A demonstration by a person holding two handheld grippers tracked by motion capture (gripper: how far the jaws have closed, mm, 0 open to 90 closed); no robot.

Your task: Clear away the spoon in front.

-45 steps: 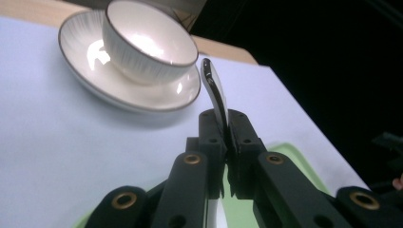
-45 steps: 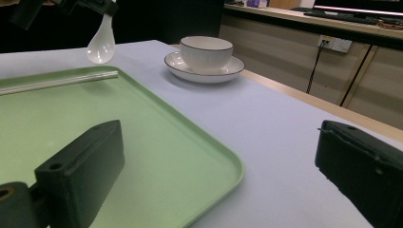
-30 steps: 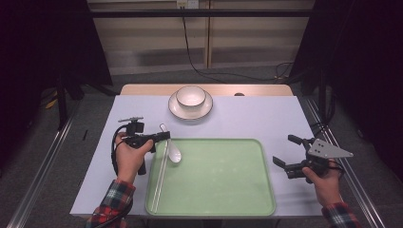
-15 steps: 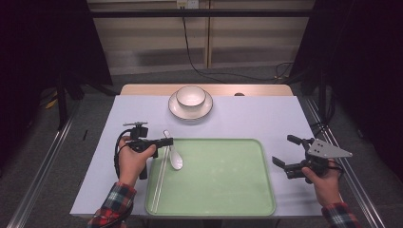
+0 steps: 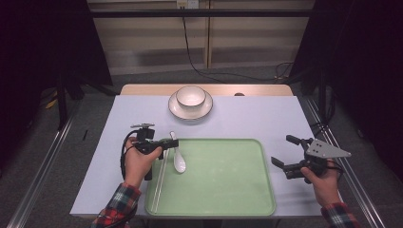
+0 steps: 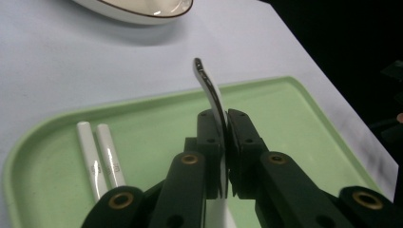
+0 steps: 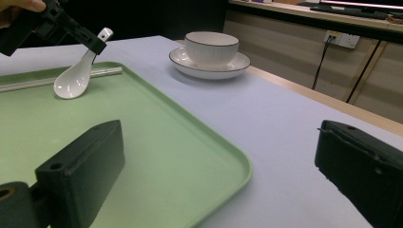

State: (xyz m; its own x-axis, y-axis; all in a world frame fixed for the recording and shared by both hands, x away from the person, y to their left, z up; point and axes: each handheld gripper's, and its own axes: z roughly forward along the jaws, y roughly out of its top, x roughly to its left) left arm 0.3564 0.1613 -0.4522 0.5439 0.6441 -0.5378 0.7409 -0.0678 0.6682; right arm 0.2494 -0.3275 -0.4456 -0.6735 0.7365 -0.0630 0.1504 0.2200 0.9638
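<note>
A white ceramic spoon (image 5: 179, 161) lies with its bowl low on the left part of the green tray (image 5: 228, 190), its handle (image 6: 209, 85) raised. My left gripper (image 5: 166, 142) is shut on that handle; in the left gripper view the pads (image 6: 237, 137) press it from both sides. Its jaws have just eased open slightly, with the handle still between them. In the right gripper view the spoon (image 7: 73, 78) hangs from the left gripper (image 7: 71, 31). My right gripper (image 5: 280, 149) stands open by the tray's right edge, with nothing between its fingers (image 7: 81, 175).
Two white chopsticks (image 5: 161, 175) lie along the tray's left rim, also near the jaws (image 6: 100, 156). A white bowl (image 5: 191, 96) sits on a plate (image 5: 190, 113) at the back of the table. A cable runs down the far wall.
My left gripper has carried the spoon a little to the right and nearer, over the tray's left part. The right gripper has stayed where it was.
</note>
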